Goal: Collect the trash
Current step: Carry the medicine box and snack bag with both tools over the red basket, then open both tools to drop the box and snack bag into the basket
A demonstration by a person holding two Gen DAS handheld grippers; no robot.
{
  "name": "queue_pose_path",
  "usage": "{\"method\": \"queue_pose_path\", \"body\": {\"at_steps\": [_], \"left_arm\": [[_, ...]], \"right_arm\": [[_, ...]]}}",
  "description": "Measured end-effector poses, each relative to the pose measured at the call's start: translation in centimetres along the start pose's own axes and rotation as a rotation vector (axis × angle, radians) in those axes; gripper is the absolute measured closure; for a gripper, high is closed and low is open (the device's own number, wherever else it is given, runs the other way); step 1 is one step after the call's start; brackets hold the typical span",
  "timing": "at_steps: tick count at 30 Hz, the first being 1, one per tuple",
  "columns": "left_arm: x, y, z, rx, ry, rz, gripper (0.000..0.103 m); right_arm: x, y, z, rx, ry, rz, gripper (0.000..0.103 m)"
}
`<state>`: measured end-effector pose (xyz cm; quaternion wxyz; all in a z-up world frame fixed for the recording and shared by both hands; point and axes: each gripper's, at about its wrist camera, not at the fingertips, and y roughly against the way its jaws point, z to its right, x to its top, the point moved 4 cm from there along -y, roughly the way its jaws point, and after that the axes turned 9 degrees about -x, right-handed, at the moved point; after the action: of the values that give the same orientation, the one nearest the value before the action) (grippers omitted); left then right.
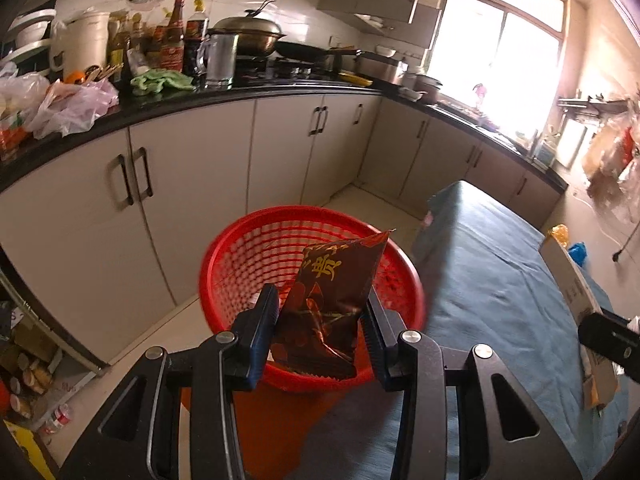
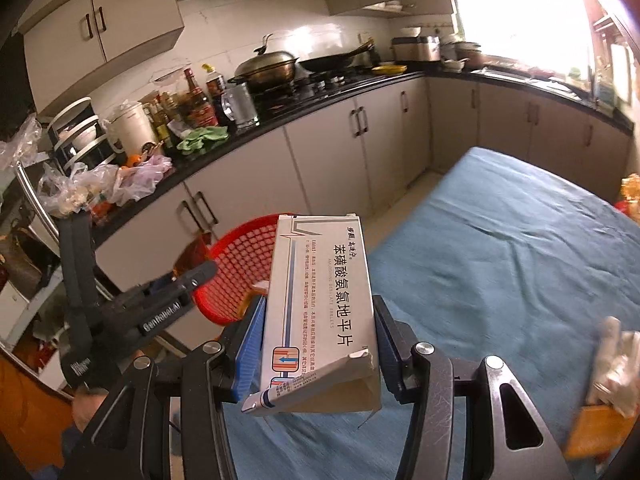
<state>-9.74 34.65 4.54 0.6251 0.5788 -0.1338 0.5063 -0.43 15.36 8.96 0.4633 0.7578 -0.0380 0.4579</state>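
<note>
Trash held over a red plastic mesh basket (image 1: pixel 280 248)

Crinkled dark-brown foil snack wrapper (image 1: pixel 328 304) upright above the basket; white cardboard medicine box (image 2: pixel 320 304), end flap torn open, beside the basket's rim.

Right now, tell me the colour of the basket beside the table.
Red, with an open lattice wall; the basket shows best in the left wrist view.

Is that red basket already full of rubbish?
No. In the left wrist view the red basket shows bare mesh walls inside, and the dark snack wrapper is held above it in the left tongs.
</note>
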Motion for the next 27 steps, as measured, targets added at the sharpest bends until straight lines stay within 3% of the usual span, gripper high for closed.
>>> {"method": "queue_pose_path", "body": {"at_steps": [15, 27], "left_arm": [[0.7, -3.1, -2.7, 0.034, 0.013, -0.06, 0.063], [1.7, -4.5, -3.3, 0.041, 0.016, -0.066, 0.063]], "right_arm": [[3.4, -9.8, -4.9, 0.132, -0.059, -0.137, 0.048], [4.3, -13.1, -5.0, 0.145, -0.108, -0.177, 0.047]]}}
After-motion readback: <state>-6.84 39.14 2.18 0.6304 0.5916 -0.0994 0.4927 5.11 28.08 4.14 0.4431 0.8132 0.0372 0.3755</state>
